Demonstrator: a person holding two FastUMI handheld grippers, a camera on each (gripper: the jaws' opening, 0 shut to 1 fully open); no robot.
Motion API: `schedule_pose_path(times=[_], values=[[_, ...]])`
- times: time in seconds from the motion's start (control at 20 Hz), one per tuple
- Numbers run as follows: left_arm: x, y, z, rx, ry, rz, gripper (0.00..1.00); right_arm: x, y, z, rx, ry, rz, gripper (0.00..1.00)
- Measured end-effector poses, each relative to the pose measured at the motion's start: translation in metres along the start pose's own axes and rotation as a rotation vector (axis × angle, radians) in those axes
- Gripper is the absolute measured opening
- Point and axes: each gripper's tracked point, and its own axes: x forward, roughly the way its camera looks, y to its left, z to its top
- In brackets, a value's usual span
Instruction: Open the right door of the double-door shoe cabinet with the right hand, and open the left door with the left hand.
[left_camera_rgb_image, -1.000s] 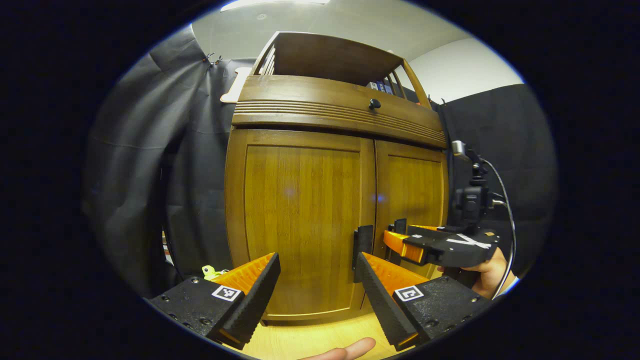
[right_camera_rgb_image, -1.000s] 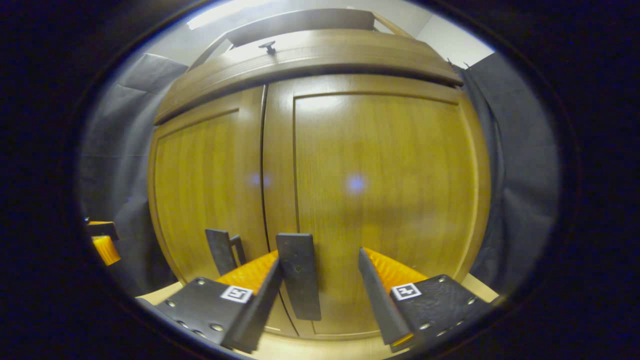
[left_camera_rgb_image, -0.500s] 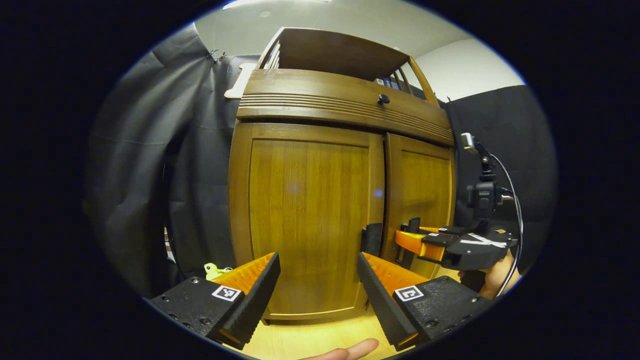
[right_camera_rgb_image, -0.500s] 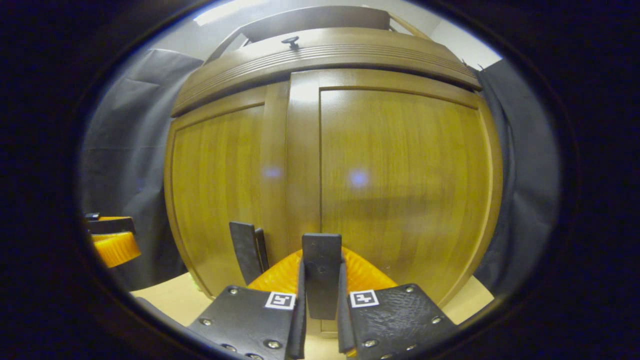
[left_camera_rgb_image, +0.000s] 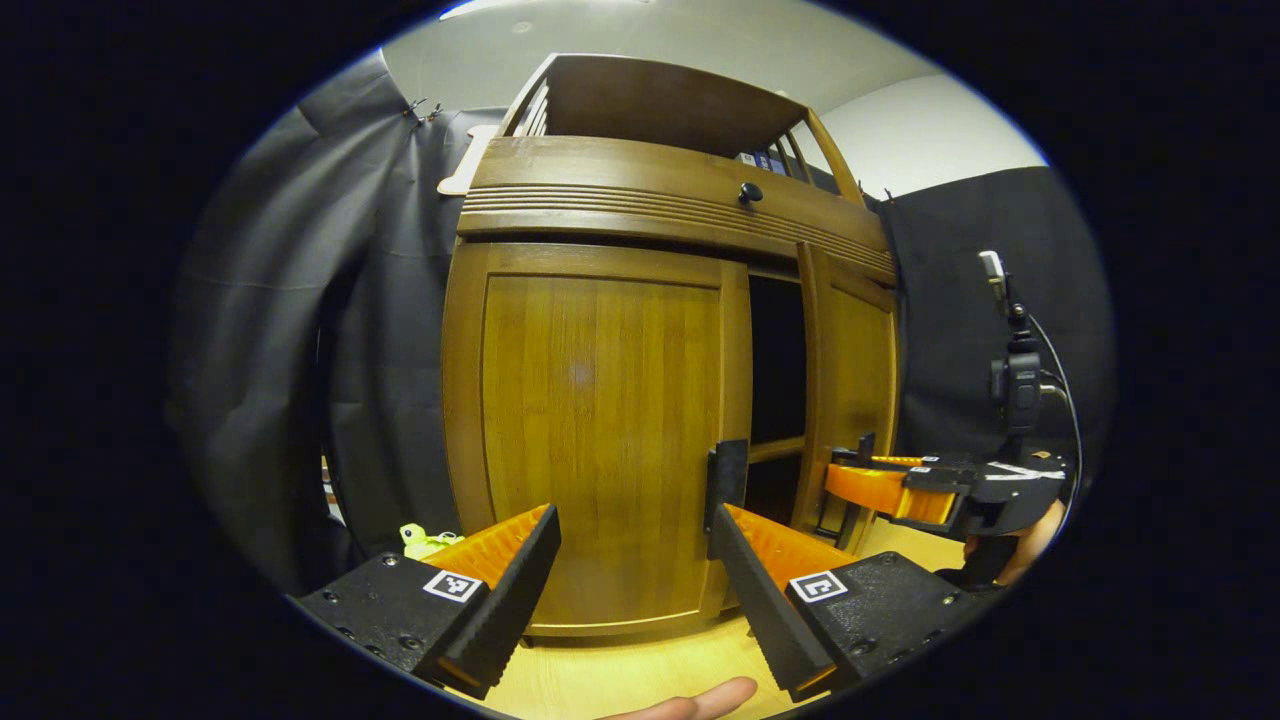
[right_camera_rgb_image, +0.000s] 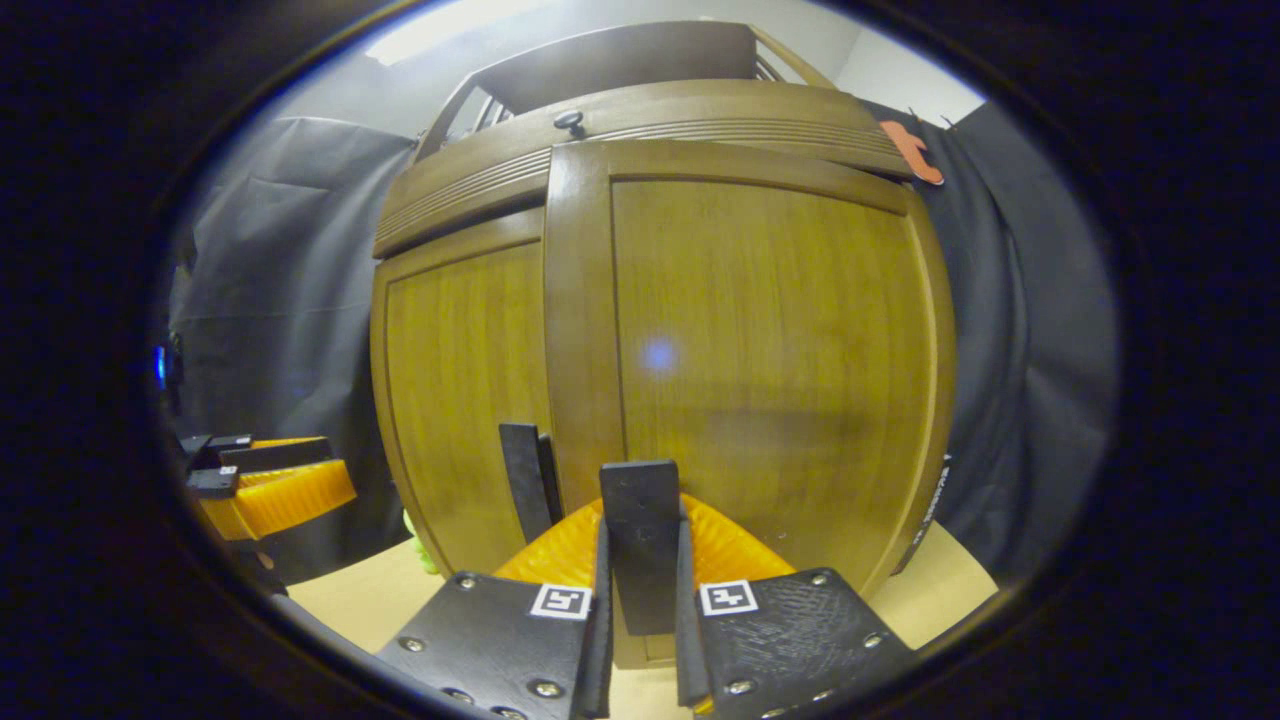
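Note:
The wooden shoe cabinet stands in front of me. Its left door (left_camera_rgb_image: 600, 430) is closed, with a black handle (left_camera_rgb_image: 727, 475) at its inner edge. My left gripper (left_camera_rgb_image: 632, 520) hangs open in front of this door, its right finger just below that handle. The right door (left_camera_rgb_image: 850, 400) is swung partly out, leaving a dark gap (left_camera_rgb_image: 775, 380). In the right gripper view my right gripper (right_camera_rgb_image: 640, 530) is shut on the right door's black handle (right_camera_rgb_image: 640, 500), with the right door (right_camera_rgb_image: 770, 360) close ahead. That right gripper (left_camera_rgb_image: 845, 470) also appears at the door's edge in the left gripper view.
A drawer with a dark knob (left_camera_rgb_image: 749, 190) runs above the doors, under an open shelf. Black cloth hangs on both sides. A small green toy (left_camera_rgb_image: 420, 540) lies on the light wooden floor (left_camera_rgb_image: 620, 670) by the cabinet's left corner. A fingertip (left_camera_rgb_image: 700, 700) shows at the bottom.
My right gripper closed on the right door's handle and pulled it outward, so a dark gap opened between the doors. My left gripper stayed open in about the same place.

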Motion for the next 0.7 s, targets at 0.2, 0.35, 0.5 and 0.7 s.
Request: schedule_pose_path(times=[0.2,0.35,0.5,0.7], values=[[0.002,0.003,0.001,0.008,-0.003,0.006,0.92,-0.003,0.000,0.007,0.005,0.008,-0.022,0.25],[0.003,0.007,-0.001,0.009,0.004,0.020,0.92,-0.010,-0.001,0.013,0.002,0.011,-0.018,0.25],[0.002,0.005,0.001,0.014,-0.002,0.014,0.92,-0.013,-0.001,0.016,0.028,0.015,-0.017,0.25],[0.000,0.001,0.002,0.022,-0.010,0.012,0.92,-0.017,-0.004,0.022,0.021,0.024,-0.043,0.29]])
